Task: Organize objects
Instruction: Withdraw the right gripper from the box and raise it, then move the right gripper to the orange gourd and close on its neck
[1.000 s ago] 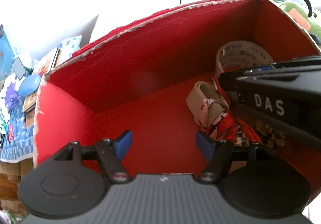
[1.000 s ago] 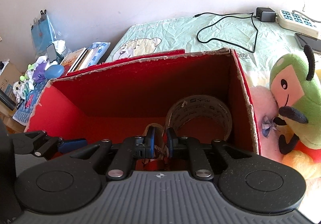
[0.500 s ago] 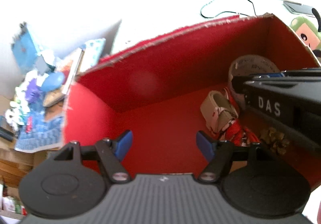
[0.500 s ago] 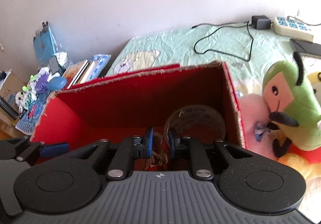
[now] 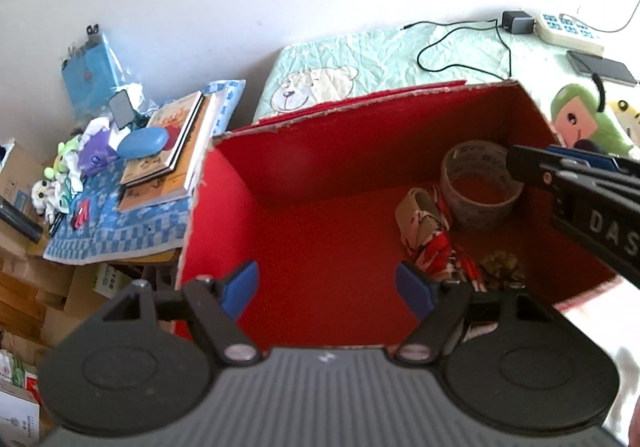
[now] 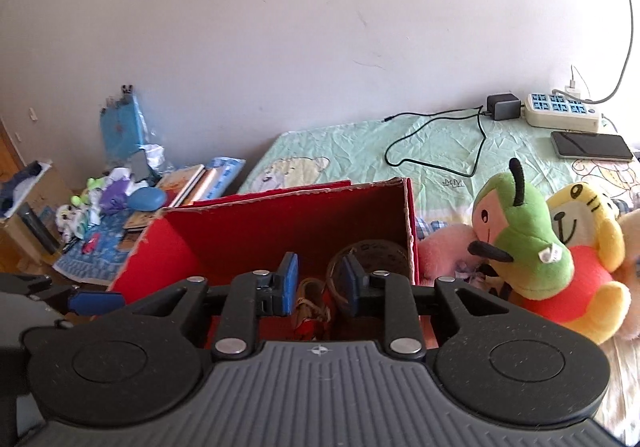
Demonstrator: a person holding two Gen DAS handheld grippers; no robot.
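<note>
Pale green bedsheet [image 6: 360, 151] carries the red cardboard box [image 5: 320, 167]; both claws have lifted above it. Right claw [image 6: 318, 285], just opening, has released the red-patterned cloth bundle [image 5: 430, 239] beside the tape roll [image 5: 478, 187]; left claw [image 5: 330, 287] gapes empty.

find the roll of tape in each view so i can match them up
Left wrist: roll of tape stands in the red box's far right corner, upper right of frame.
Right wrist: roll of tape peeks above the gripper, just right of centre.
Shared landmark: green plush toy.
</note>
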